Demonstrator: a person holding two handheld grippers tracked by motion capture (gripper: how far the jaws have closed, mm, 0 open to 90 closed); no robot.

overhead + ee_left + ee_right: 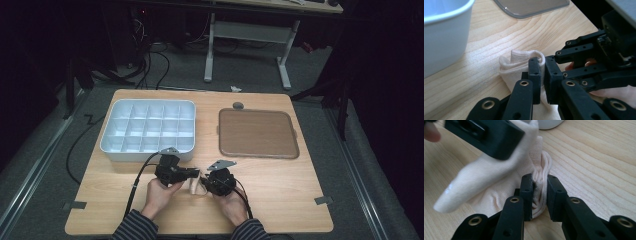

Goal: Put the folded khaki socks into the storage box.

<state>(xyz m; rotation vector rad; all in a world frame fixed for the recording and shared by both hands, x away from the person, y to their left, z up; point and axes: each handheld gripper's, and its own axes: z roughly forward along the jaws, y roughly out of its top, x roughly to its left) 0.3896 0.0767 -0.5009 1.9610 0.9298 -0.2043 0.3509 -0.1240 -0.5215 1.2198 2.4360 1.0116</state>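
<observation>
cream knit: a small cloth piece, looks like a sock [194,186], lower centre of the high view, lying on the wooden table [280,180] between the two grippers
white plastic: compartment tray [148,129], upper left of the table, cells look bare, well apart from the sock
left gripper [192,173]: lower centre-left, points right; jaws nearly together, pinching a rolled edge of the sock [524,62] in the left gripper view
sock in hand: soft, light, limp; folds and bunches, a loose lobe hangs free at lower left of the right gripper view [486,177]
right gripper [205,184]: lower centre, just right of the sock; jaws narrow, clamped on a gathered wad of layered folds [540,192]
brown: flat lid or board [257,133], upper right of the table, nothing on it
handling: not fragile, not slippery, but shapeless; a thin single layer may slide out of the pads
where to grip: the thick ribbed cuff or a bunched fold, pads across several layers, both ends held so it stays taut
risk: pulling apart too hard just stretches the knit
</observation>
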